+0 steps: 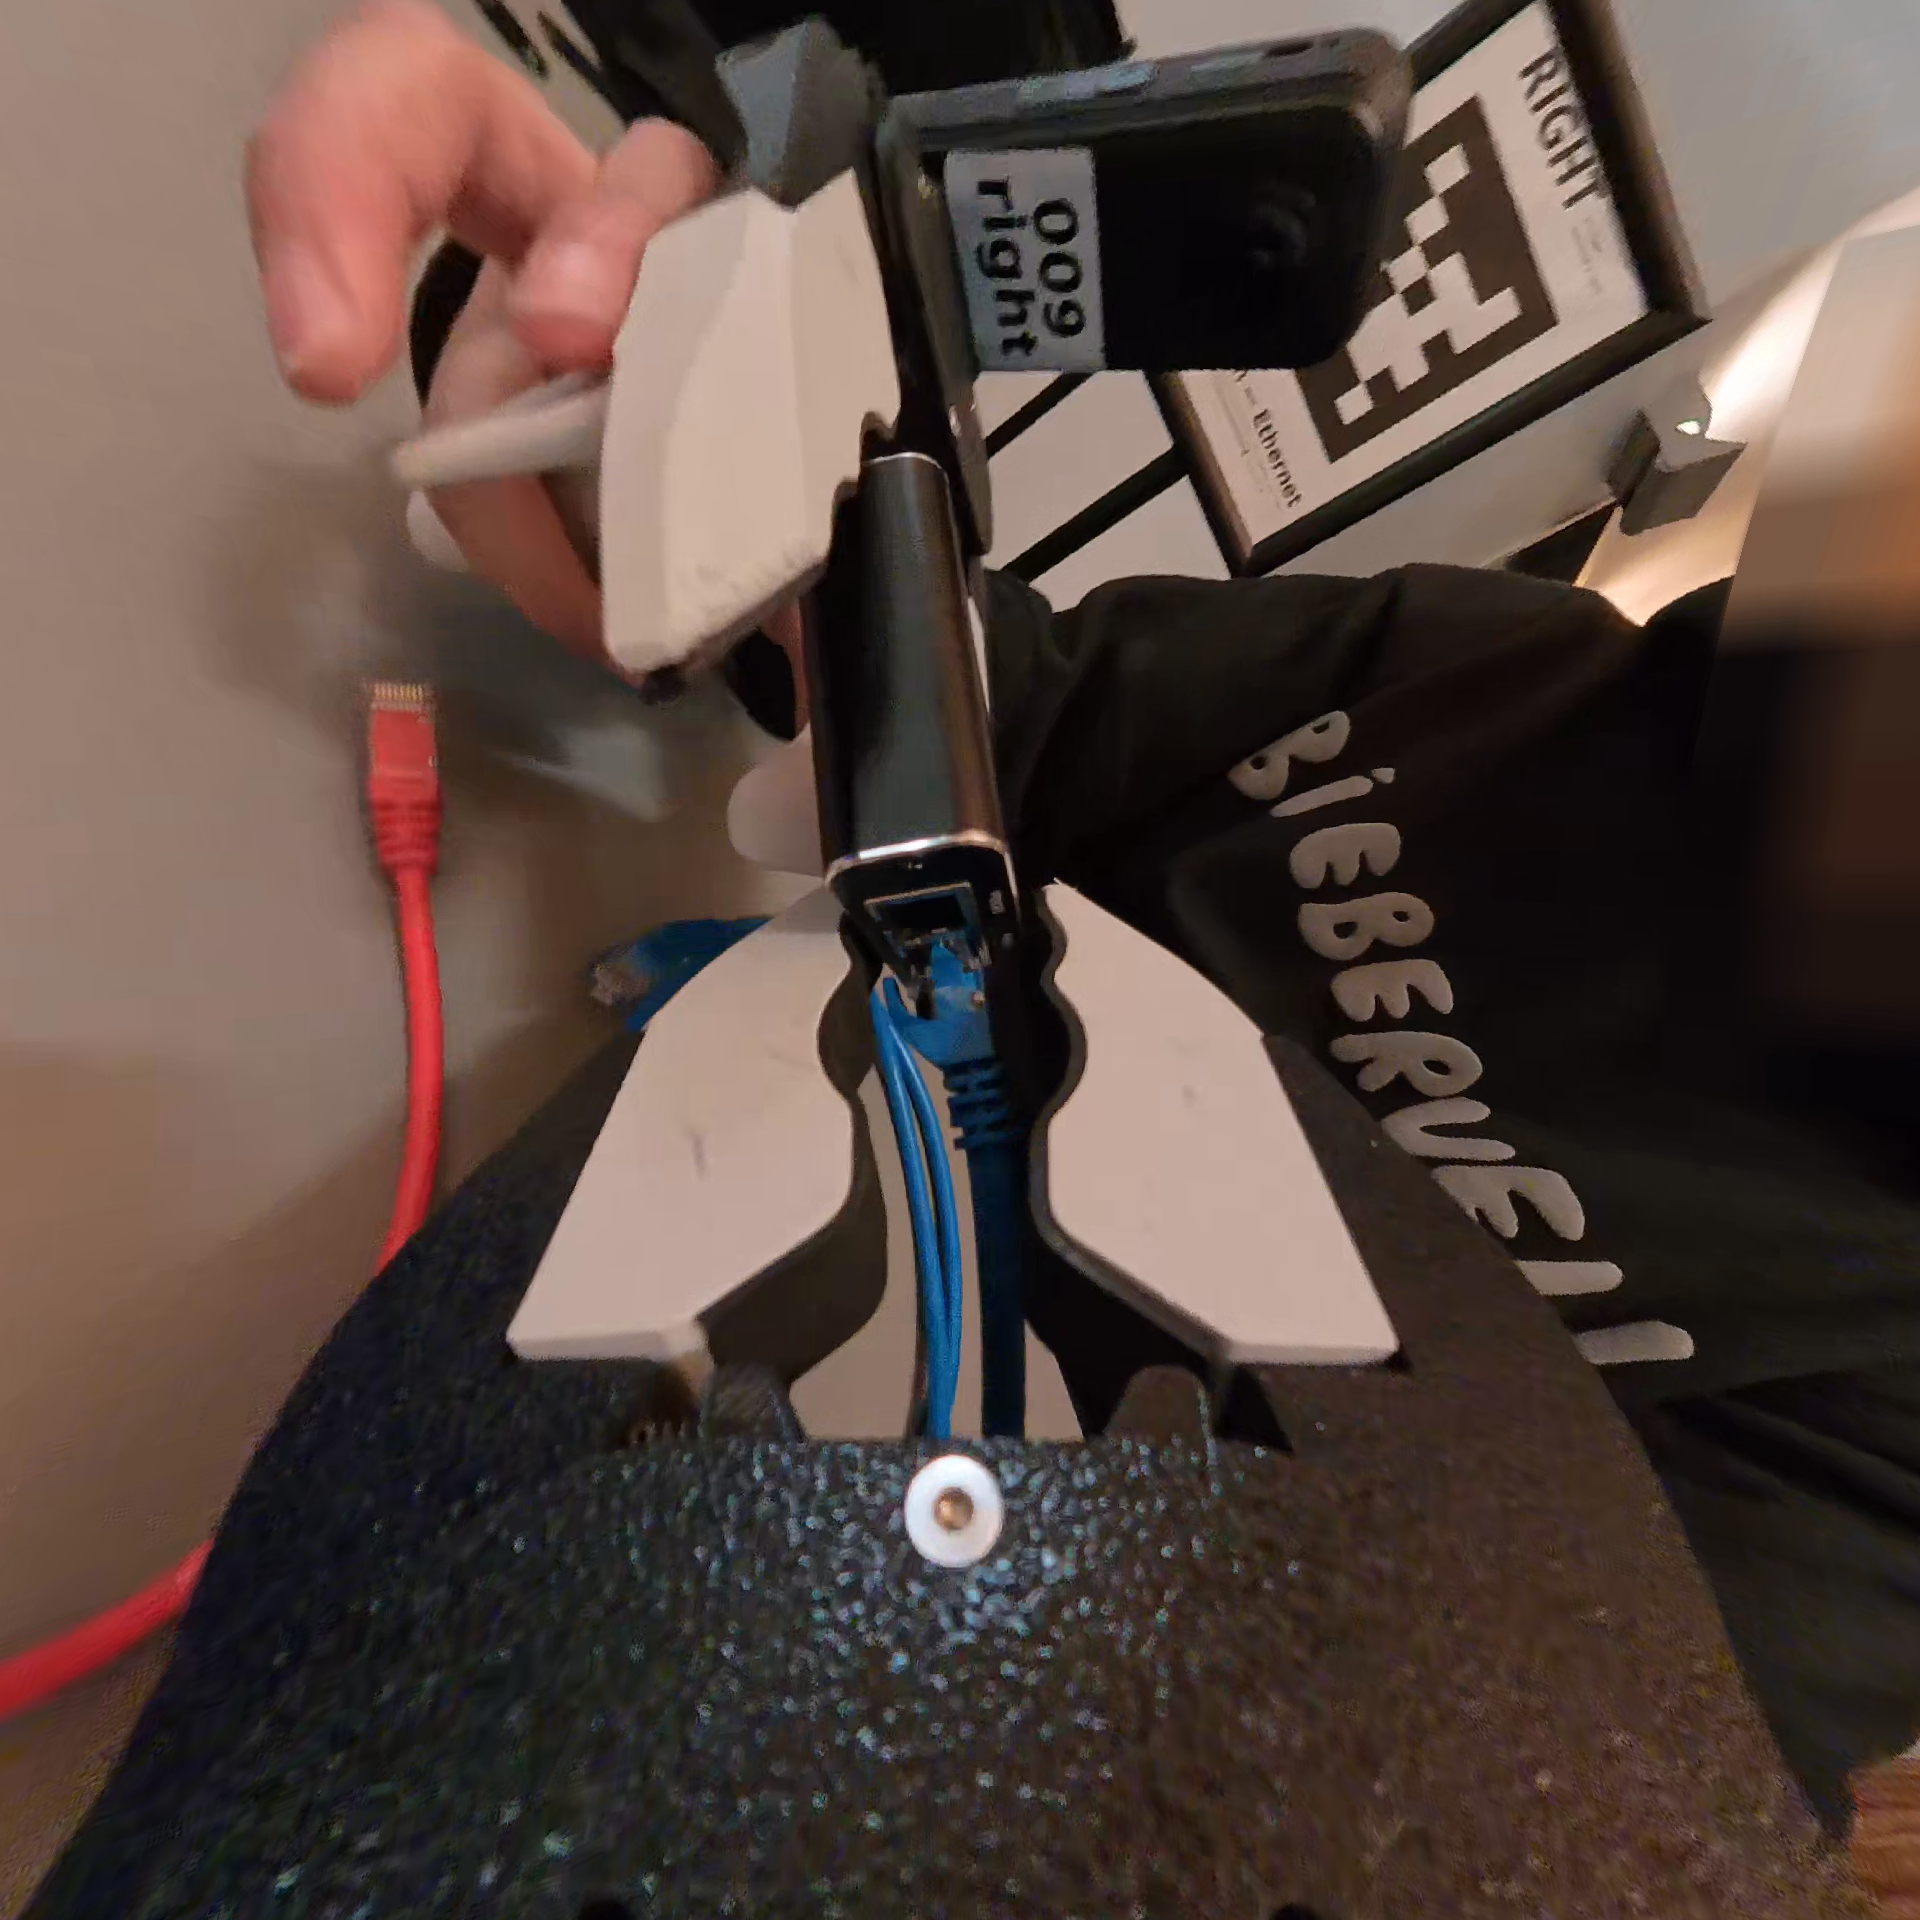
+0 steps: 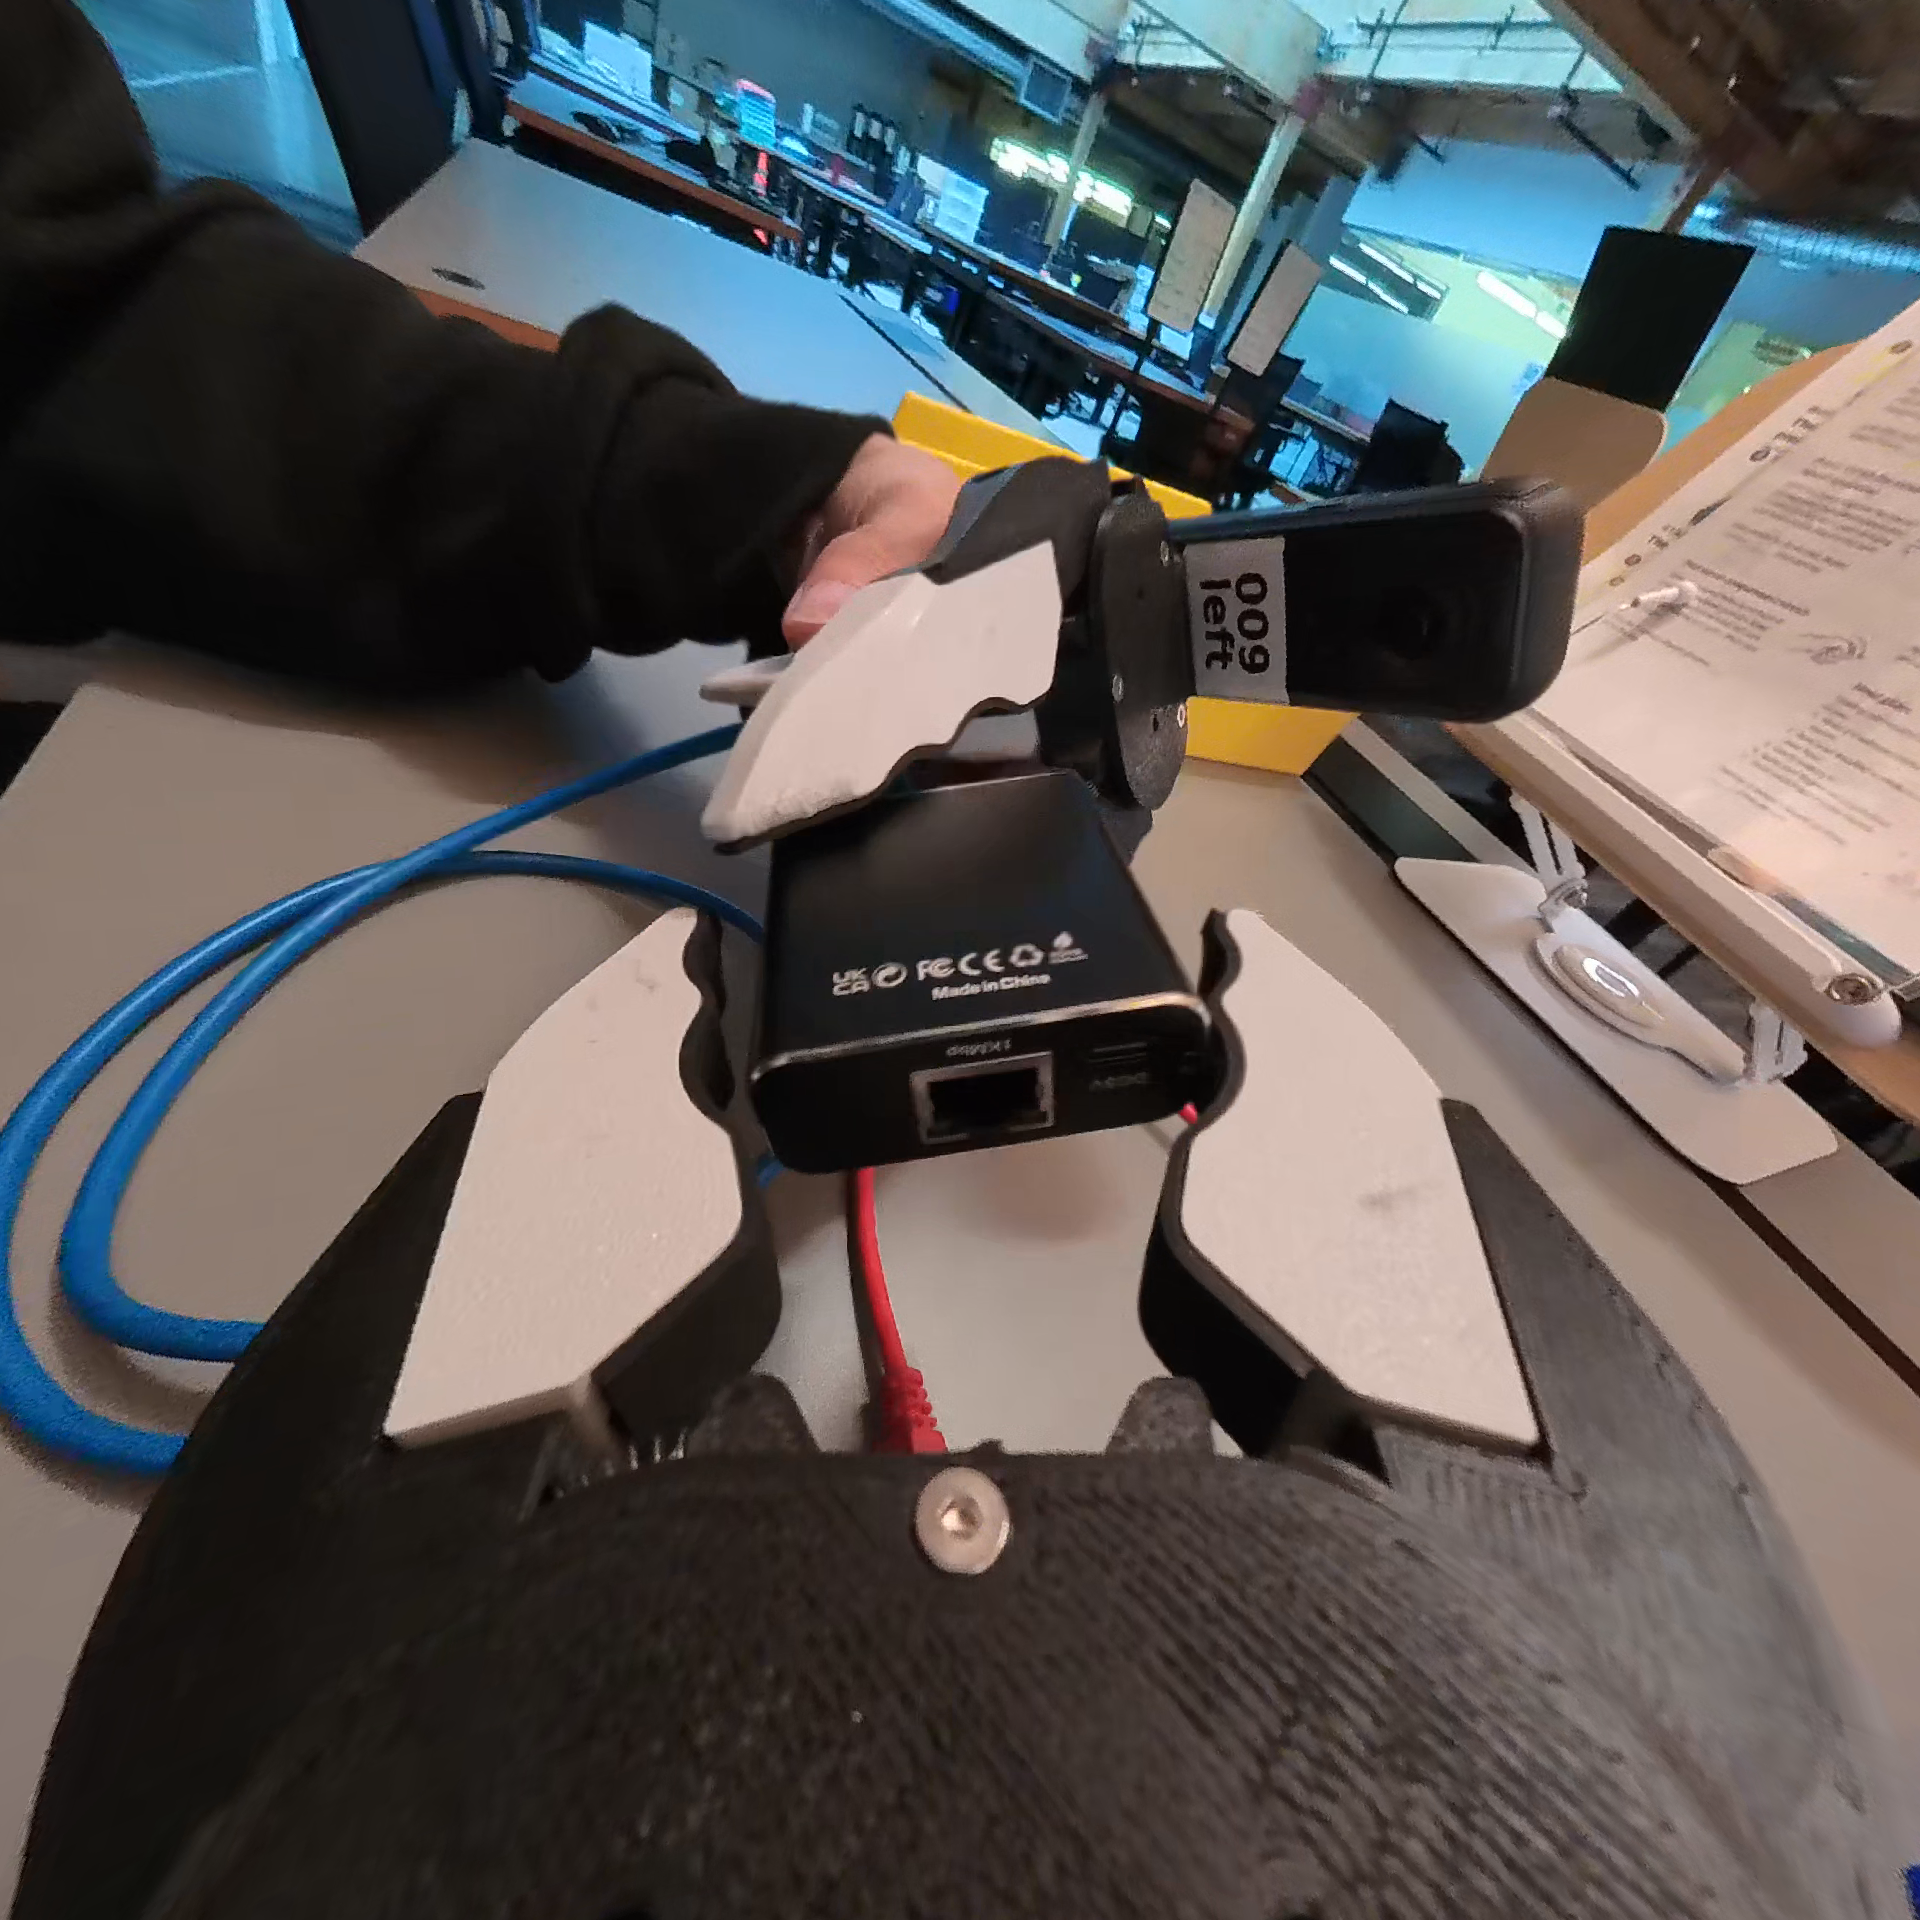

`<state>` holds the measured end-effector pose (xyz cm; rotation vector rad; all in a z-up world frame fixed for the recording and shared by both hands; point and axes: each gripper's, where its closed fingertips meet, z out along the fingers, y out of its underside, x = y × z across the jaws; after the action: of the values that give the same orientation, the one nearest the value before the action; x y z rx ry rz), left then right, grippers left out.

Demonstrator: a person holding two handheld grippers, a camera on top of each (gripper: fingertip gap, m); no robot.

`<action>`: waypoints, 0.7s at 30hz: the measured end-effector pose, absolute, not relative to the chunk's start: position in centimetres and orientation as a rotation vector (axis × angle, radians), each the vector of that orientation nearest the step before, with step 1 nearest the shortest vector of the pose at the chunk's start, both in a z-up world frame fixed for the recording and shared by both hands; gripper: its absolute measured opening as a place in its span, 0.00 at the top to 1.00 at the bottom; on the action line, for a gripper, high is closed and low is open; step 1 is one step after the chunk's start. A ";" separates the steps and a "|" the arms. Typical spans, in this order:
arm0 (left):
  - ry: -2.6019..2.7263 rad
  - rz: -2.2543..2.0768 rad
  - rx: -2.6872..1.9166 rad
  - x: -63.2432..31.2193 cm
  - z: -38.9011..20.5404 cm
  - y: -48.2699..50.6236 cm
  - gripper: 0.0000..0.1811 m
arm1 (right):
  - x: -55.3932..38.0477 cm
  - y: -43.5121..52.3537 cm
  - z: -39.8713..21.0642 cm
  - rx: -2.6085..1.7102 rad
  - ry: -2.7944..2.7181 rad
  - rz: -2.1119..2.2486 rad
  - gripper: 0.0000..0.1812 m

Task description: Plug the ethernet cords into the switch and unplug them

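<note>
The black switch (image 1: 904,675) is held between both grippers. My left gripper (image 1: 940,925) is shut on its thin near end. In the right wrist view its upper finger (image 2: 883,696) lies on the switch's (image 2: 935,914) far end. My right gripper (image 2: 971,1039) is shut across the switch's sides, and its finger (image 1: 707,447) shows in the left wrist view. The port (image 2: 982,1099) facing the right camera is empty. A blue plug (image 1: 956,997) sits right at the other end's port; I cannot tell if it is inserted. The red cord (image 1: 416,987) lies loose on the table and passes under the switch (image 2: 883,1299).
The blue cord (image 2: 260,935) loops on the grey table (image 2: 208,810) at the left. A second blue plug (image 1: 644,966) lies behind the left finger. A yellow box (image 2: 1247,727) and a sloped document stand (image 2: 1766,623) stand at the back right. A person's black sleeve (image 2: 364,468) reaches in.
</note>
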<state>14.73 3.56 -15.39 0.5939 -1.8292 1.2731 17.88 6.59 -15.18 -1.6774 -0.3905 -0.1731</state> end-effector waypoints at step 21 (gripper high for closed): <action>-1.900 1.052 0.557 12.4 -16.1 3.9 0.86 | 14.8 8.3 -16.0 -1.679 -0.516 -0.138 0.32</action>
<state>12.38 3.89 -16.06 0.5567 -1.8998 1.0519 14.85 8.29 -16.01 -1.6794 -0.5165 -0.1384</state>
